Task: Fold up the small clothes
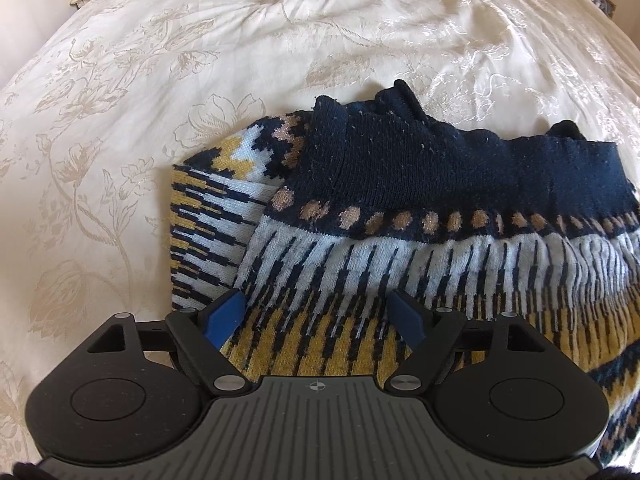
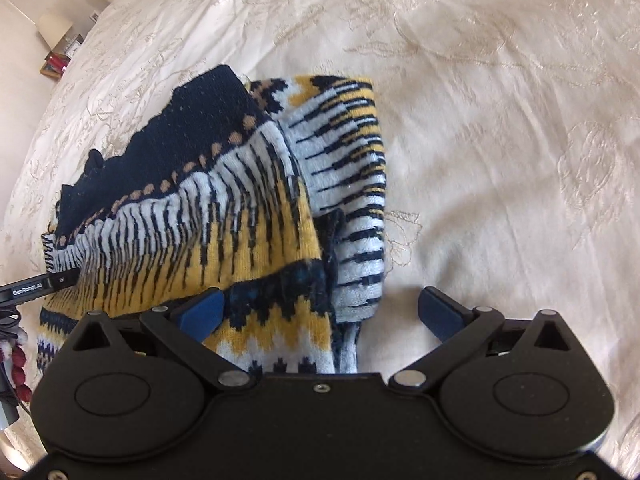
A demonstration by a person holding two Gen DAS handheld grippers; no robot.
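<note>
Left wrist: sweater lies under parted tongs.

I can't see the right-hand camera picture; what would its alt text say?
A partly folded knitted sweater in navy, white and mustard lies on a cream embroidered bedspread. The right gripper, blue-padded, hangs over its near edge with jaws open, gripping nothing.

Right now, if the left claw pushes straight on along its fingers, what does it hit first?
Most likely the sweater: the left claw is open, with the yellow and navy knit right between its fingers. How close is unclear. The bedspread lies underneath.
</note>
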